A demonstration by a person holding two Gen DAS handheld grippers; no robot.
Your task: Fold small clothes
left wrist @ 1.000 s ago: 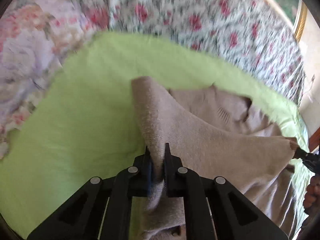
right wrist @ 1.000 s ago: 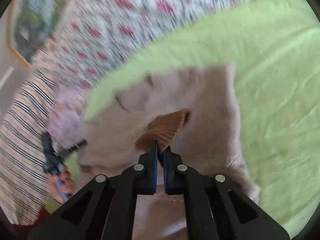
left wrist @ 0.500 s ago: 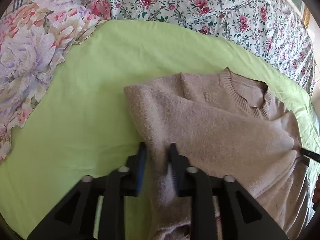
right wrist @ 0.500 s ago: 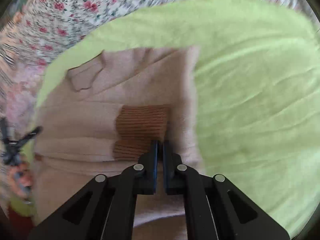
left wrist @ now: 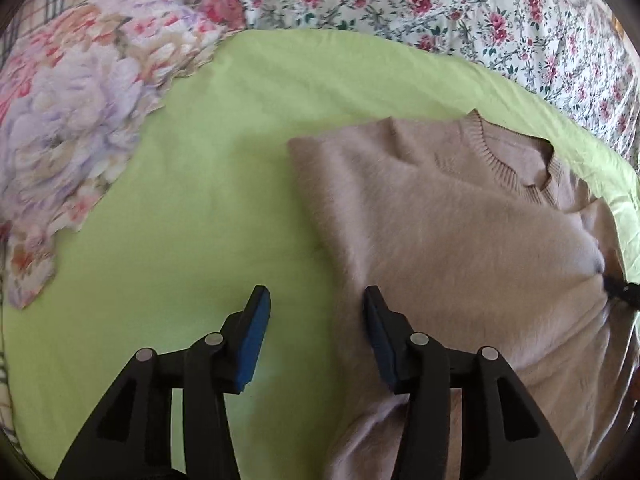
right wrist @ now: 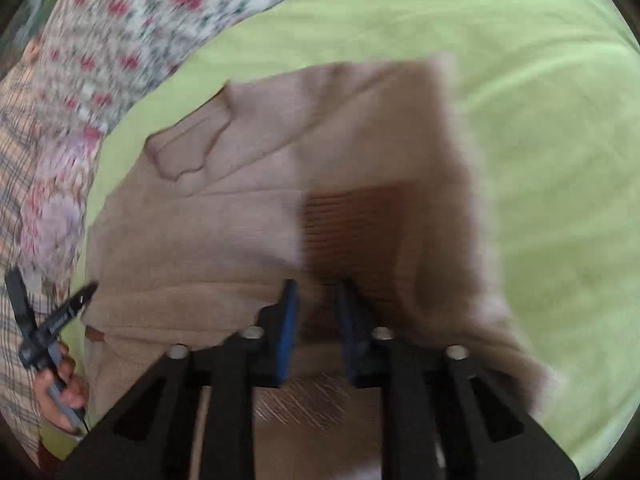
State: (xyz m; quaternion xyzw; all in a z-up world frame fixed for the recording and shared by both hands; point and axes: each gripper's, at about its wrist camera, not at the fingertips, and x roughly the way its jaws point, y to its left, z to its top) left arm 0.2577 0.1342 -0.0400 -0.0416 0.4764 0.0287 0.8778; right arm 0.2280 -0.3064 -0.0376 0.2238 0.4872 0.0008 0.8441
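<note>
A beige knitted sweater (left wrist: 440,240) lies on the green sheet (left wrist: 200,200), neck toward the far side, a fold laid over its body. My left gripper (left wrist: 316,300) hovers over the sweater's left edge. Its jaws are opening, with only the cloth's edge below them and the pads (left wrist: 256,320) touching nothing. In the right wrist view the sweater (right wrist: 240,220) shows a brown ribbed cuff (right wrist: 352,224) just ahead of my right gripper (right wrist: 318,292). Those jaws are opening too, and the pads stand apart from the cloth under them.
Rose-print bedding (left wrist: 440,0) runs along the far side. A large floral pillow (left wrist: 60,120) lies at the left. The right gripper's tip (left wrist: 624,292) shows at the sweater's right edge. A hand (right wrist: 60,392) holds the left gripper (right wrist: 48,320) at the far left.
Both grippers were shut on the lifted sweater. They sank, the fold came to lie flat, and both sets of jaws parted, the left ones wider.
</note>
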